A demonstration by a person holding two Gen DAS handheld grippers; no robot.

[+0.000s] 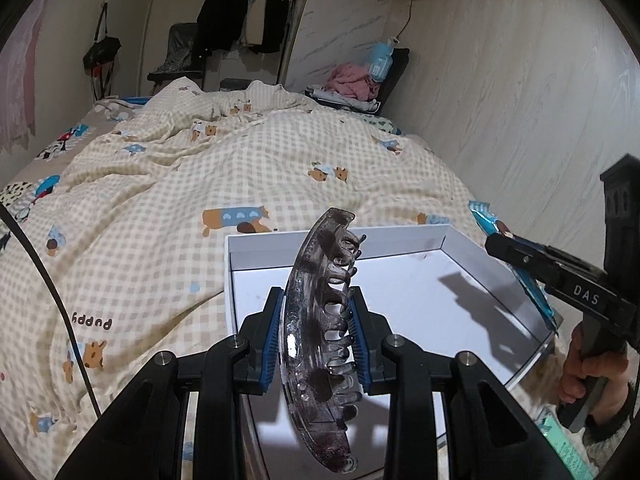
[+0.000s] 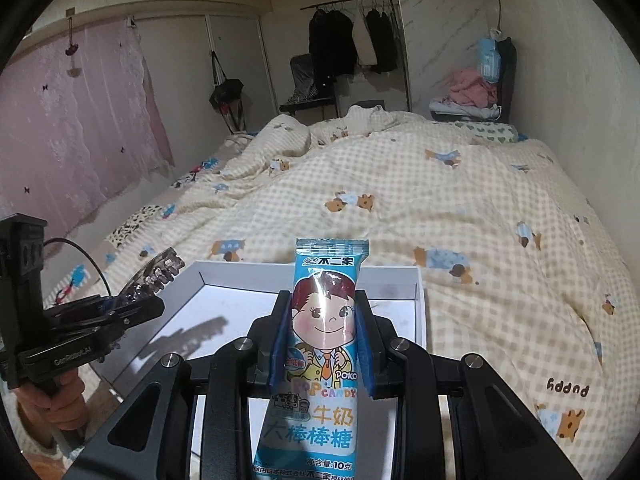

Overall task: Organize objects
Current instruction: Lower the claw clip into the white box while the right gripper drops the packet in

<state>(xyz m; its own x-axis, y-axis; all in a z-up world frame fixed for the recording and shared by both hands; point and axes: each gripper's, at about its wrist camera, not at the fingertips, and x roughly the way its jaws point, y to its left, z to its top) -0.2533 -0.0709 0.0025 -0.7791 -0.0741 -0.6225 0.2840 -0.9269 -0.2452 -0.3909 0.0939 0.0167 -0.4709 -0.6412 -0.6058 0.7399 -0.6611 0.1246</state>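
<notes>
A shallow white cardboard box (image 1: 404, 300) lies empty on a checked beige quilt (image 1: 160, 220). Nothing has been placed yet; both items appear to hover above it. The left gripper (image 1: 316, 340) clamps a smoky translucent plastic hair claw (image 1: 320, 320). The right gripper (image 2: 324, 344) clamps a blue lollipop packet printed with a cartoon child (image 2: 326, 320). Only the right view shows the packet's print; only the left shows the claw's teeth.
</notes>
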